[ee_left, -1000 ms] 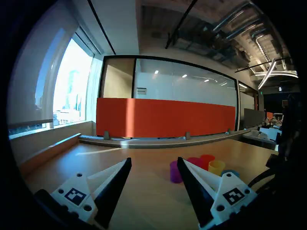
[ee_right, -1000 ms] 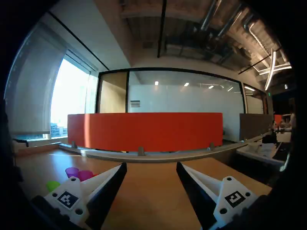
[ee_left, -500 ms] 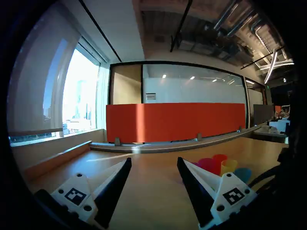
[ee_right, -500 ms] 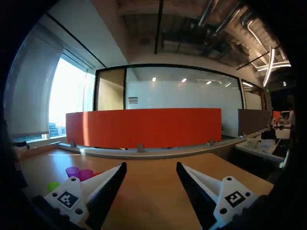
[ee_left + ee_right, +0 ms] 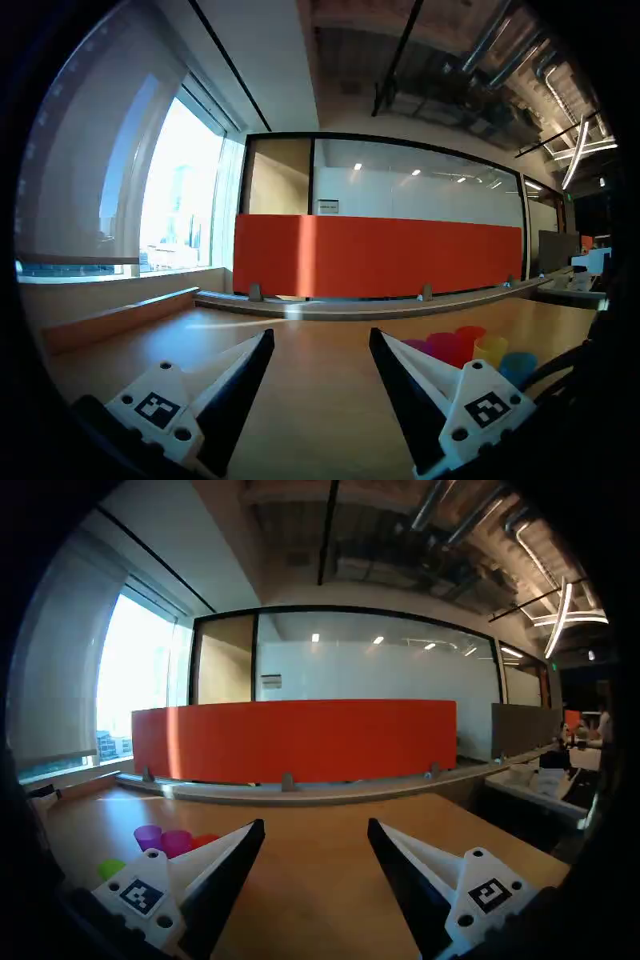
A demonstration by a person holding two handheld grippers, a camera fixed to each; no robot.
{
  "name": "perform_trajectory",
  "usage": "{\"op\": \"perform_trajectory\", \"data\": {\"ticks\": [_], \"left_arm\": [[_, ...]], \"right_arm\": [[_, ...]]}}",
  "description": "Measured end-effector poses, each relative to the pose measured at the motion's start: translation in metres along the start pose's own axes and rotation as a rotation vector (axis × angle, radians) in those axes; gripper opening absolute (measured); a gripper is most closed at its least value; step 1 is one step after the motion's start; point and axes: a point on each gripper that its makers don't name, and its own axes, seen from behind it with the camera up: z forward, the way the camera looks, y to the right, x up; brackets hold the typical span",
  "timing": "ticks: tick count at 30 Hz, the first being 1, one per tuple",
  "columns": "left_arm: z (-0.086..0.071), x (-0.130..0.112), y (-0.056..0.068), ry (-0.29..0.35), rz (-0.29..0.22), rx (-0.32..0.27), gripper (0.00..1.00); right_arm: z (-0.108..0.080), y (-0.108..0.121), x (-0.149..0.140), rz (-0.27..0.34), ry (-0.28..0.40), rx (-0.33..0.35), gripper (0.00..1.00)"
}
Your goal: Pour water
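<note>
**Both grippers open and empty over a wooden table, cups off to the side**

Left gripper view: The left gripper (image 5: 316, 376) is spread wide, with bare wooden table (image 5: 320, 416) showing in the gap and nothing between its fingers. Each finger carries a square black-and-white fiducial tag (image 5: 156, 408); the tags bear a pattern, not readable writing. The task's cups stand in a tight cluster at about 4 o'clock, partly hidden behind the right-hand finger: a magenta cup (image 5: 444, 348), a red cup (image 5: 470, 336), a yellow cup (image 5: 490, 350) and a blue cup (image 5: 518, 366). A black cable (image 5: 560, 366) crosses in front of the blue one. Beyond the table's far edge an orange partition (image 5: 376, 256) spans the middle. A small sign (image 5: 326, 206) on the glass wall above it is too small to read. A bright window (image 5: 180, 212) fills 9 o'clock, and ceiling pipes (image 5: 496, 56) run at 1 o'clock.

Right gripper view: The right gripper (image 5: 316, 856) is equally wide apart and grips nothing, and its fingers bear the same kind of tag. Here the cups sit at 8 o'clock, beside the left-hand finger: a purple cup (image 5: 148, 837), then the magenta one touching it, and the red one partly behind the fingertip. A green cup (image 5: 112, 869) stands a little nearer, apart from them. A cluttered desk (image 5: 552, 780) lies at 3 o'clock.
</note>
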Motion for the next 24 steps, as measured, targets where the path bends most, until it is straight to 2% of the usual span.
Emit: {"op": "perform_trajectory", "data": {"ticks": [8,17,24], "left_arm": [[0.009,-0.024,-0.003,-0.028,-0.003,-0.009,0.88],[0.016,-0.035,-0.01,-0.043,-0.01,0.004,0.88],[0.019,-0.041,-0.01,-0.056,0.003,0.001,0.88]], "right_arm": [[0.001,-0.011,0.002,-0.019,-0.009,0.008,1.0],[0.005,-0.019,0.005,-0.032,-0.012,0.021,1.0],[0.005,-0.017,0.003,-0.033,-0.019,0.019,1.0]]}}
